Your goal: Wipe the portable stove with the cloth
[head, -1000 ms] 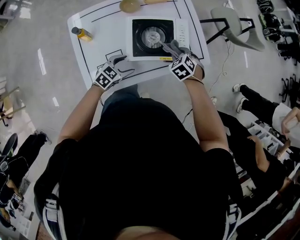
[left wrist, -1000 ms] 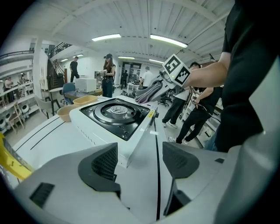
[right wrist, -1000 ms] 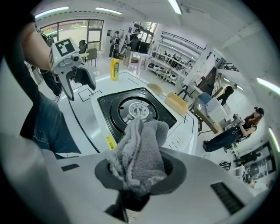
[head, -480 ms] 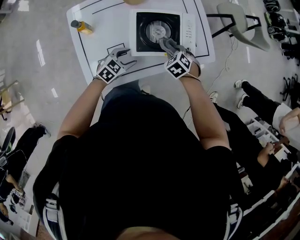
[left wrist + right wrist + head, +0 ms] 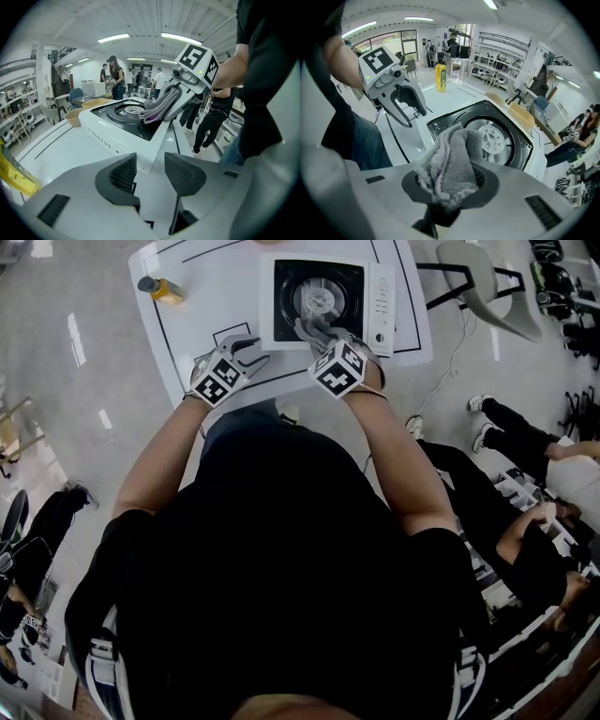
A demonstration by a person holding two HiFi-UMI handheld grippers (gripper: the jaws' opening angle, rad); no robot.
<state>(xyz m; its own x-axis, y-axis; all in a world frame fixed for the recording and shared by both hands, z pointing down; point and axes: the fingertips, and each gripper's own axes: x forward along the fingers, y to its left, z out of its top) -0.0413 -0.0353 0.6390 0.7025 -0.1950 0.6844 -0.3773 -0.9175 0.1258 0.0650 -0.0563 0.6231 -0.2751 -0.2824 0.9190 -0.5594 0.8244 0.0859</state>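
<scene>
The portable stove (image 5: 375,306) is a white box with a black top and a round burner (image 5: 319,298), standing on the white table (image 5: 192,315). My right gripper (image 5: 314,334) is shut on a bunched grey cloth (image 5: 450,164) that rests over the black top's near edge, left of the burner (image 5: 492,133). The cloth (image 5: 157,110) hangs from the jaws. My left gripper (image 5: 149,171) sits low over the table at the stove's near left corner (image 5: 157,150). Its jaws have just been closing; the corner stands in the gap, and the pads (image 5: 123,173) are clear of it.
A yellow bottle (image 5: 159,287) stands at the table's far left. Tan bowls (image 5: 77,117) sit beyond the stove. A grey chair (image 5: 487,287) is off the table's right side, with seated people (image 5: 525,474) at the right. Black lines mark the tabletop.
My right gripper has carried the cloth leftward along the stove's near side. The left gripper's jaws have narrowed at the stove's corner.
</scene>
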